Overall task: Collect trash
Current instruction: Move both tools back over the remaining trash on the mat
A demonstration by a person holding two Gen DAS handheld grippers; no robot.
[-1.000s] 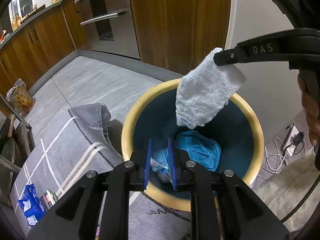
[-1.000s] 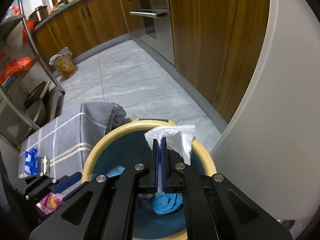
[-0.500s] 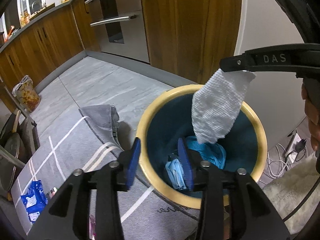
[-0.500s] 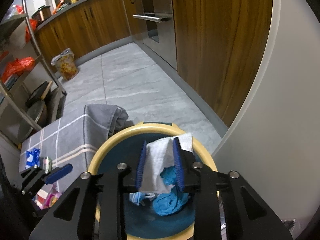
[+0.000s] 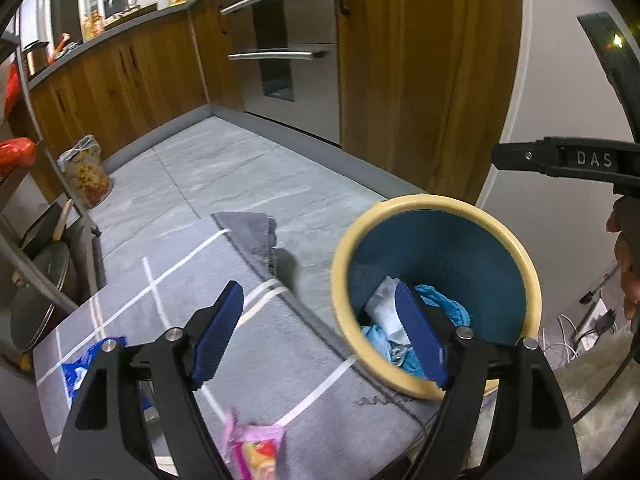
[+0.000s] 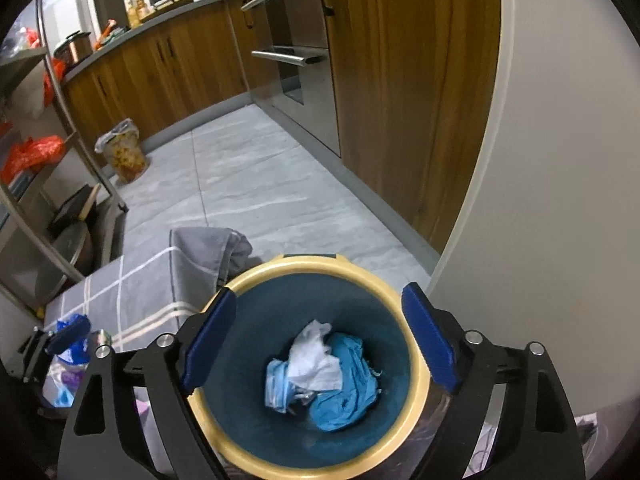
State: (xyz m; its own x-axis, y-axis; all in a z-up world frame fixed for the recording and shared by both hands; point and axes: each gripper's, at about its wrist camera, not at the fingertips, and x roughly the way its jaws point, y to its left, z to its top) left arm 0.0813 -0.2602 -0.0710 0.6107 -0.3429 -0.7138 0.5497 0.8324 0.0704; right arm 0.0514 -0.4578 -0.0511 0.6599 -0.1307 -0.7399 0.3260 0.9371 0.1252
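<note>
A round bin with a yellow rim (image 6: 304, 265) and a teal inside stands on the floor. At its bottom lie a crumpled white paper towel (image 6: 316, 360), a blue bundle (image 6: 348, 394) and a light blue piece (image 6: 276, 384). My right gripper (image 6: 320, 300) hangs straight above the bin, its jaws opening wide with nothing between them. My left gripper (image 5: 320, 300) is up and to the left of the bin rim (image 5: 340, 268), jaws also opening and holding nothing. In the left wrist view the towel (image 5: 382, 306) shows inside the bin, and a right gripper finger (image 5: 560, 158) reaches in above it.
A grey rug with white stripes (image 5: 280, 344) lies left of the bin, with a pink wrapper (image 5: 256, 452) and a blue wrapper (image 5: 86, 360) on it. Wooden cabinets (image 6: 400, 100) and an oven stand behind, a metal rack (image 6: 48, 208) at left, a white wall (image 6: 560, 200) and cables (image 5: 580, 332) at right.
Both grippers went from shut to wide open. The white paper towel dropped from the right gripper into the bin. The left gripper let go of a light blue piece and drew back up and left.
</note>
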